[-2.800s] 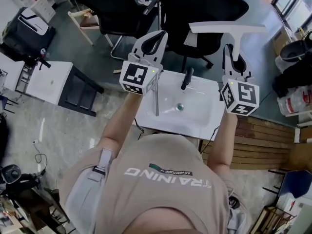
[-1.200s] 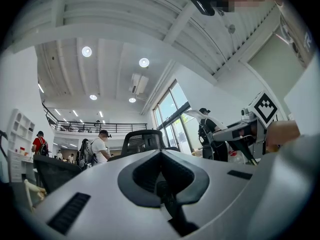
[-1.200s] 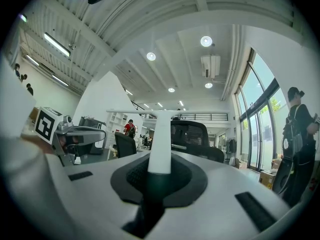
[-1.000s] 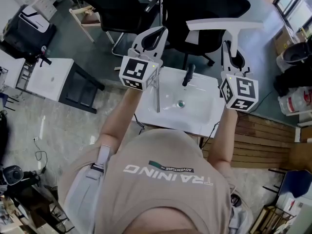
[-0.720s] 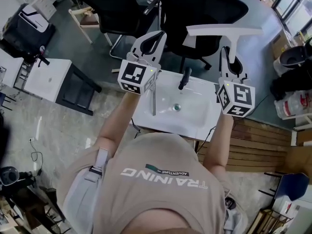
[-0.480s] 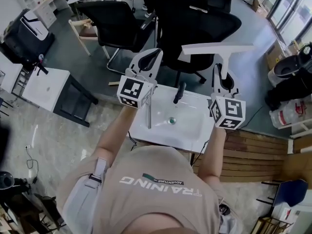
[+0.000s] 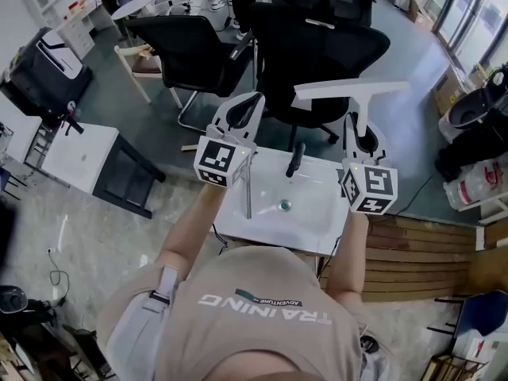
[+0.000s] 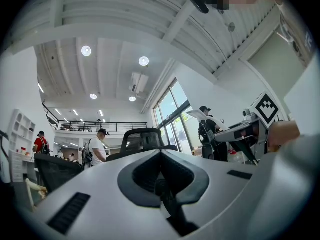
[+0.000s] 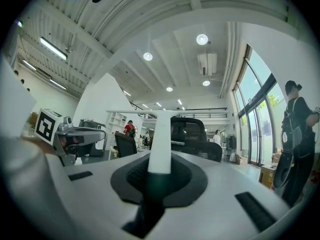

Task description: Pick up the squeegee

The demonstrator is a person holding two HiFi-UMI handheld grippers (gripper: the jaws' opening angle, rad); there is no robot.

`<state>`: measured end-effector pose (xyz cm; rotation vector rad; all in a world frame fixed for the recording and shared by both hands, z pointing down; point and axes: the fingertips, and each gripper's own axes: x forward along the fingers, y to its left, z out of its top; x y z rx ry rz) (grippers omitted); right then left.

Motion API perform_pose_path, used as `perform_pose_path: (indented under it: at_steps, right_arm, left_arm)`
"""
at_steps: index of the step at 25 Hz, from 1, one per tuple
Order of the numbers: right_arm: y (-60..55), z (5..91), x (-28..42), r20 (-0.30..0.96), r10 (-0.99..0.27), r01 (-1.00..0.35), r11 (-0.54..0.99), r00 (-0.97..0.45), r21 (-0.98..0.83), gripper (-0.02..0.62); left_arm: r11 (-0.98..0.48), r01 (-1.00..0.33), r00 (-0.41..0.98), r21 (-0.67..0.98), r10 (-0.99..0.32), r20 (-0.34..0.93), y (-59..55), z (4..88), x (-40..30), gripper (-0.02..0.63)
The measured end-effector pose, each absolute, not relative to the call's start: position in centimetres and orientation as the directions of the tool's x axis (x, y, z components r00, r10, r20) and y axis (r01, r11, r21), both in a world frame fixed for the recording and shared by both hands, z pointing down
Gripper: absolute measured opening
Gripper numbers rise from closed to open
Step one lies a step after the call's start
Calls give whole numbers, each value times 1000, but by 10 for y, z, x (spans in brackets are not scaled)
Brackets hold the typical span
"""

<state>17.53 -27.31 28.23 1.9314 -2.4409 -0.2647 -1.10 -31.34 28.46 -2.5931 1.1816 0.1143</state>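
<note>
The white T-shaped squeegee (image 7: 351, 90) is up in the air, beyond the far edge of the white sink (image 7: 317, 227). My right gripper (image 7: 361, 132) is shut on its handle. In the right gripper view the white handle (image 9: 161, 149) rises from between the jaws to the thin blade (image 9: 150, 112). My left gripper (image 7: 243, 109) is to the left of it at about the same height, shut with nothing in it. In the left gripper view (image 8: 160, 155) its jaws meet at the tips, and the right gripper (image 8: 245, 132) with the squeegee blade (image 8: 198, 115) shows at the right.
The sink has a black faucet (image 7: 295, 159) and a drain (image 7: 284, 205). Black office chairs (image 7: 317, 38) (image 7: 190, 50) stand behind it. A white desk (image 7: 75, 145) is at the left, a black bin (image 7: 470, 109) and wooden slats (image 7: 425, 248) at the right. People stand in the room beyond.
The head view has shifted a little, so the sink sits lower in the picture. Both grippers keep their places, and the squeegee stays in the right one.
</note>
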Motion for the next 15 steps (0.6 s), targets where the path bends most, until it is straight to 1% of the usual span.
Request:
perform_pose_path:
  at_steps: [15]
  right_arm:
    - [-267, 278, 169, -88, -966, -960, 224, -241, 169, 49]
  left_arm:
    - [-642, -733, 679, -224, -708, -195, -306, 282, -5, 11]
